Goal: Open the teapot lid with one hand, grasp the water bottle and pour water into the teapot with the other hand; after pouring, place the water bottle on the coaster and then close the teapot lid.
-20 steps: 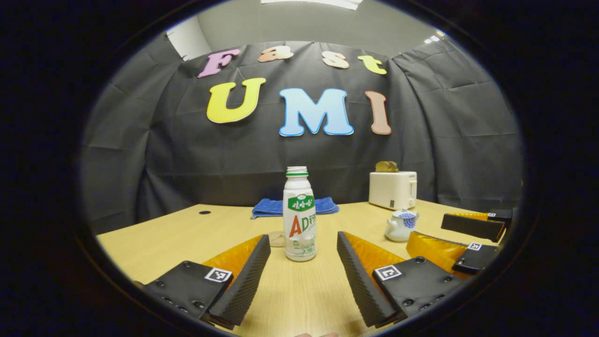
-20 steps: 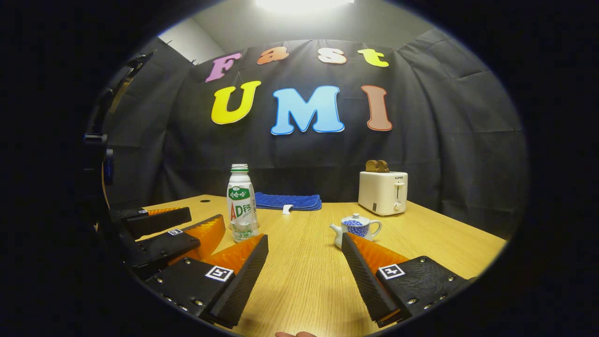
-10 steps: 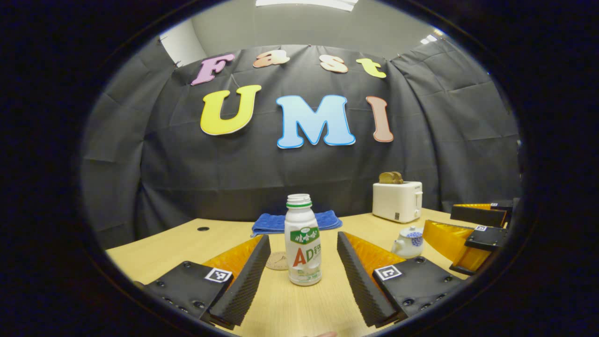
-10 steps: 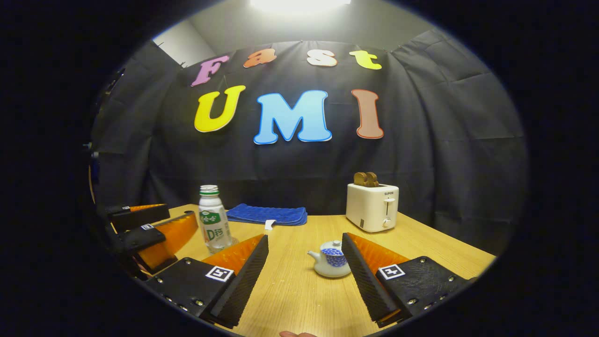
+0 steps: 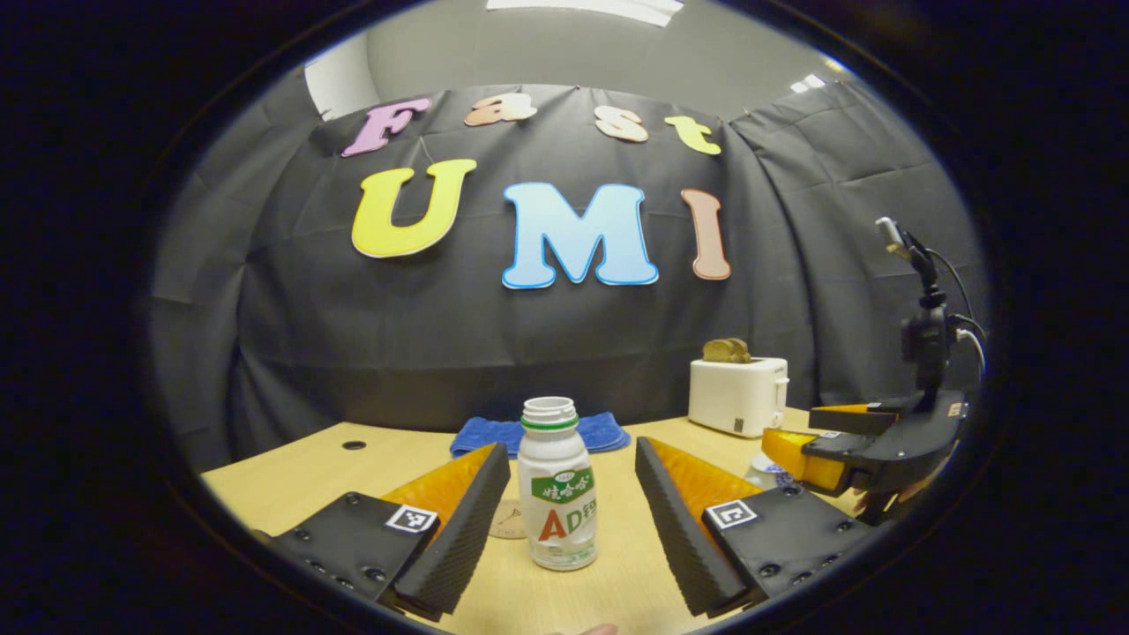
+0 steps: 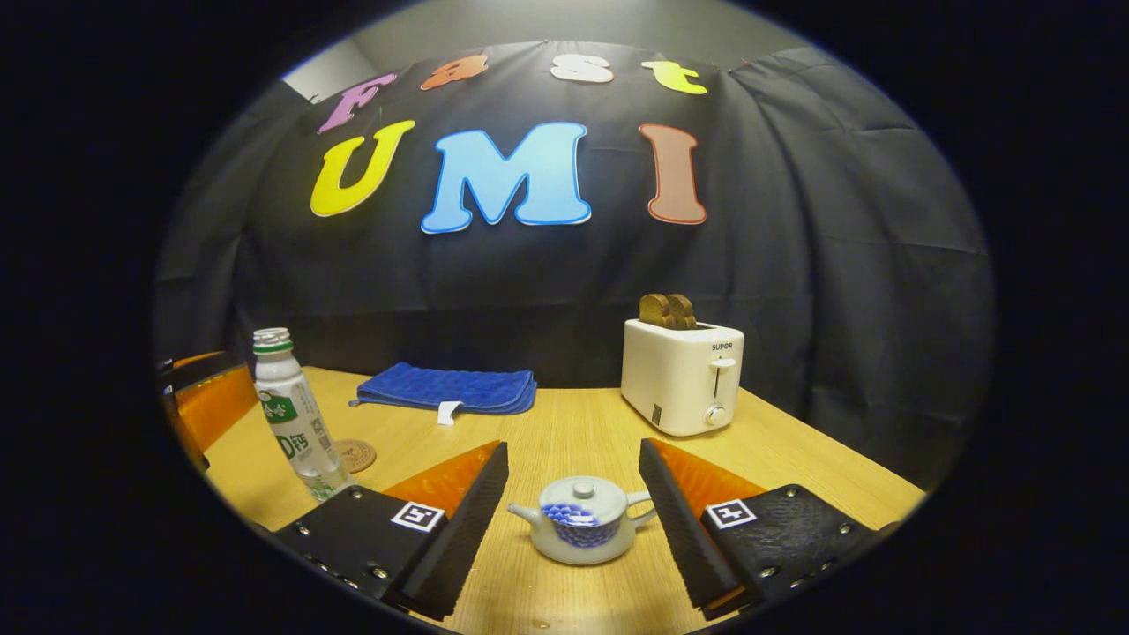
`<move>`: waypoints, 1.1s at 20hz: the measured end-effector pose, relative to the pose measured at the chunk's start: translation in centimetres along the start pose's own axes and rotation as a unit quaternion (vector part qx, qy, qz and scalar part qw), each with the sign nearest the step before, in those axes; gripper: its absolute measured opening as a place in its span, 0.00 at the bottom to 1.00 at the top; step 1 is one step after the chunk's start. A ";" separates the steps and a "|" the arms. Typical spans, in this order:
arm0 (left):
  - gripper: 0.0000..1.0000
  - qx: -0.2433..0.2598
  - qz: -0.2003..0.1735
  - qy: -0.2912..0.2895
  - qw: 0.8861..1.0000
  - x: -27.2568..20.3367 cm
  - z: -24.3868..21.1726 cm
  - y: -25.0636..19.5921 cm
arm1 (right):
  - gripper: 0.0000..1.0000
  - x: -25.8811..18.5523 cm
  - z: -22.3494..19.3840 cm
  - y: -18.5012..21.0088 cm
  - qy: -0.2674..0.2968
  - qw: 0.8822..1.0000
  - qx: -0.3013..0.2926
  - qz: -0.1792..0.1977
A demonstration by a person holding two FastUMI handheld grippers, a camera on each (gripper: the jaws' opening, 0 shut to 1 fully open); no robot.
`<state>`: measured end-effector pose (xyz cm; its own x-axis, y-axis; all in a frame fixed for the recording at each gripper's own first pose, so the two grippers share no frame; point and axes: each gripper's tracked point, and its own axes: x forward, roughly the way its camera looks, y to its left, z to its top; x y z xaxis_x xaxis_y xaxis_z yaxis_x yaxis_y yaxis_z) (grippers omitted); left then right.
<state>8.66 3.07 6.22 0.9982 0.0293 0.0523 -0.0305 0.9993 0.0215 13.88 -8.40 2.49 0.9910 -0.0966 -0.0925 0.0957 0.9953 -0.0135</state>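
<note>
The water bottle (image 5: 554, 494), uncapped and with a green and white label, stands upright on the wooden table (image 5: 291, 481). It is between the fingers of my left gripper (image 5: 571, 448), which is open and not touching it. The round coaster (image 5: 507, 520) lies just behind the bottle. The small white and blue teapot (image 6: 582, 522), lid (image 6: 582, 490) on, sits between the fingers of my open right gripper (image 6: 573, 444), apart from both. In the right gripper view the bottle (image 6: 295, 423) and coaster (image 6: 357, 455) are at the far left.
A white toaster (image 6: 681, 375) holding bread stands at the back right. A folded blue cloth (image 6: 450, 388) lies by the back wall. In the left gripper view the other gripper (image 5: 860, 441) hangs at the right, hiding most of the teapot.
Both grippers have moved forward and lower. The bottle now stands between the left fingers, and the teapot has come between the right fingers. Both stay open.
</note>
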 end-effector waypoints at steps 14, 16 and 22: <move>1.00 -0.008 -0.002 0.032 0.999 1.0 -2.1 1.7 | 0.11 2.5 -3.0 -0.5 0.052 0.997 -0.037 -0.033; 0.95 -0.016 -0.005 0.036 0.999 1.2 -2.3 1.7 | 0.06 2.6 -2.8 -0.6 0.044 0.998 -0.036 -0.032; 1.00 -0.008 -0.010 0.034 0.999 2.3 -2.8 0.5 | 0.01 1.8 -0.9 0.0 0.006 0.998 -0.050 -0.023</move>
<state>11.07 3.73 3.59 0.9998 0.0112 -0.0159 -0.0111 0.9999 0.0055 15.56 -8.53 1.45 0.9846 -0.1423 -0.1015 0.1303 0.9846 -0.1163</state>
